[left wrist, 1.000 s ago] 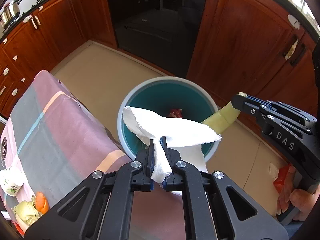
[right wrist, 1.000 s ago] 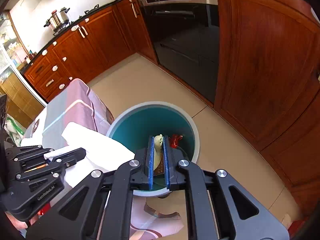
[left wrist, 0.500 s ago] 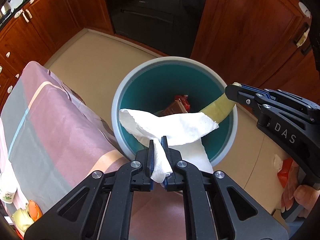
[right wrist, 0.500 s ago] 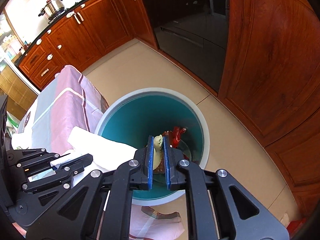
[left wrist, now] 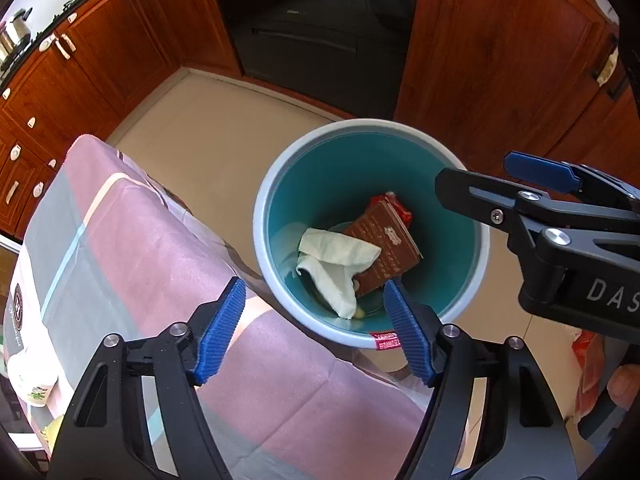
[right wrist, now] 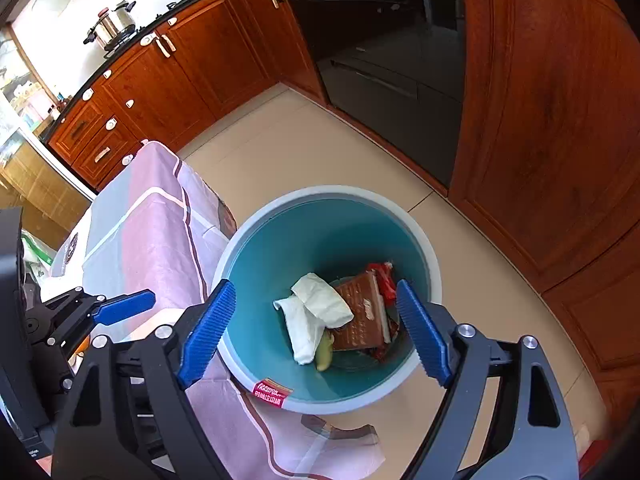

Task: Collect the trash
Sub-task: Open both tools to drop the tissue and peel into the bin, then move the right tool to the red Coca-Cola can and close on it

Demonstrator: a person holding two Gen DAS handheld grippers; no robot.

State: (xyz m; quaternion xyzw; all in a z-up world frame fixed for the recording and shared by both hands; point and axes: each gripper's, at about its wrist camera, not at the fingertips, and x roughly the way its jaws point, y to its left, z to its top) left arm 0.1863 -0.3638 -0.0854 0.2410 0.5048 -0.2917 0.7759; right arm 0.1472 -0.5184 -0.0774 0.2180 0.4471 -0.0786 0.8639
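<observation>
Trash in bin, both jaws empty

Left hand-held gripper [left wrist: 314, 322]: jaws have just been opening and now stand wide apart, nothing between the blue ribbed pads. It hangs over the near rim of the bin [left wrist: 264, 184], pointing steeply down.

Right hand-held gripper [right wrist: 316, 330]: jaws have likewise just been opening; wide apart, nothing held. In the left wrist view it reaches in from the right over the bin's far-right rim.

Bin: round, pale rim, teal inside, standing on the beige floor [left wrist: 192, 128] just beside the corner of the tabletop [left wrist: 120, 248], which is covered by a pink and grey striped cloth.

Contents at the bottom of the bin:
- crumpled white paper towel [left wrist: 336, 264], on the side nearer the tabletop
- brown flat packet [left wrist: 386, 248], touching the towel, tilted
- red wrapper [right wrist: 382, 276], partly under the brown packet's far edge
- yellow-green peel [right wrist: 325, 354], mostly hidden beneath the towel

Red label [right wrist: 272, 392] is stuck on the bin's near rim.

Dark oven door [right wrist: 392, 60] and red-brown cabinets [right wrist: 552, 120] lie beyond the bin.
</observation>
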